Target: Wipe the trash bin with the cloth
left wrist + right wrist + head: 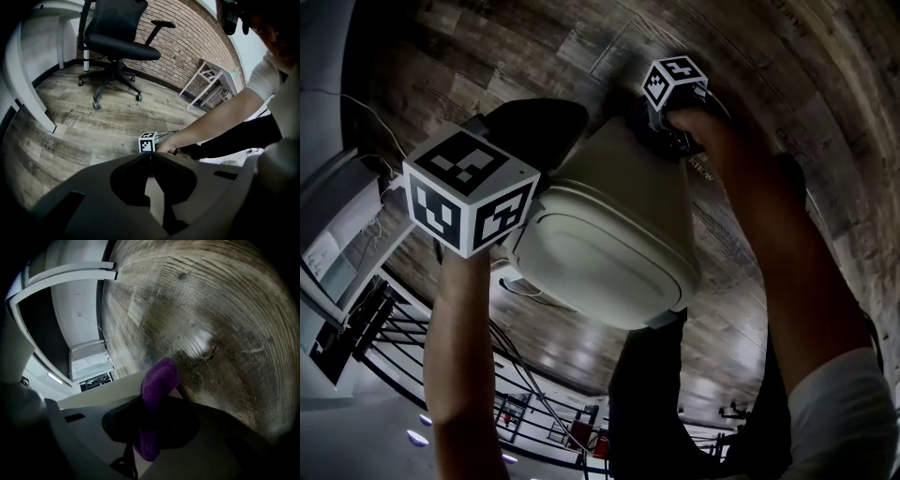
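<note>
Two grippers: right gripper [157,397] pinches the cloth [159,376]; left gripper [150,154] closed, empty. We advise steady, overlapping strokes down the trash bin [609,234].

Faint print on the wooden floor [142,109] seems to read "Coaching"; other lettering is illegible.
</note>
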The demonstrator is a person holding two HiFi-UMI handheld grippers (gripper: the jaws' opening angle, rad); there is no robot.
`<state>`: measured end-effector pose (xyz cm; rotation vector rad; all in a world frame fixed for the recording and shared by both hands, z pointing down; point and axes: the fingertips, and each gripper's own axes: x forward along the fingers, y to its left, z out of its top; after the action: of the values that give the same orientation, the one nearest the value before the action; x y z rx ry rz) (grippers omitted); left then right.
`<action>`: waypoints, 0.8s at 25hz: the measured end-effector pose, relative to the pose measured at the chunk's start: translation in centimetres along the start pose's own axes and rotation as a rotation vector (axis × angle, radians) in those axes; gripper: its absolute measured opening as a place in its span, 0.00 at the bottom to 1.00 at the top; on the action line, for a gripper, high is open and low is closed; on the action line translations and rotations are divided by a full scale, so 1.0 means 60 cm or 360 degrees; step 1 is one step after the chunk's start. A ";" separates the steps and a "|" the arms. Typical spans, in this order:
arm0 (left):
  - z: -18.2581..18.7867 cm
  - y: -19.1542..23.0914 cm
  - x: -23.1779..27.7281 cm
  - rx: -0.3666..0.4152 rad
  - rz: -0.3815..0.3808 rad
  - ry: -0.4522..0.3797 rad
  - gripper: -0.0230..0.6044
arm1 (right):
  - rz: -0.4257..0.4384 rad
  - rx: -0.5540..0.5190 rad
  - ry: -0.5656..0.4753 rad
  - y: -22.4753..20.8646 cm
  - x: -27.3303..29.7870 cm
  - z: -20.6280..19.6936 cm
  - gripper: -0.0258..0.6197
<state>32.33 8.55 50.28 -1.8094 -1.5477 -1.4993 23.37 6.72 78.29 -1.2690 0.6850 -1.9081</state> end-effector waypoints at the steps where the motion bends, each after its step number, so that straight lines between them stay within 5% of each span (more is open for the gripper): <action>1: 0.003 -0.004 0.002 0.0006 -0.0010 0.0001 0.04 | -0.0008 0.0018 0.0003 -0.010 -0.002 -0.011 0.18; 14: 0.029 -0.069 0.037 0.0131 -0.0077 0.0063 0.04 | -0.0040 0.0215 -0.0056 -0.119 -0.010 -0.149 0.18; 20: 0.035 -0.111 0.040 0.0139 -0.0104 0.0068 0.04 | -0.0275 0.0004 0.0269 -0.158 -0.021 -0.270 0.18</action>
<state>27.27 13.79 49.05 -1.6831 -1.6398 -1.4658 5.95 13.87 78.80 -1.2080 0.6761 -2.1760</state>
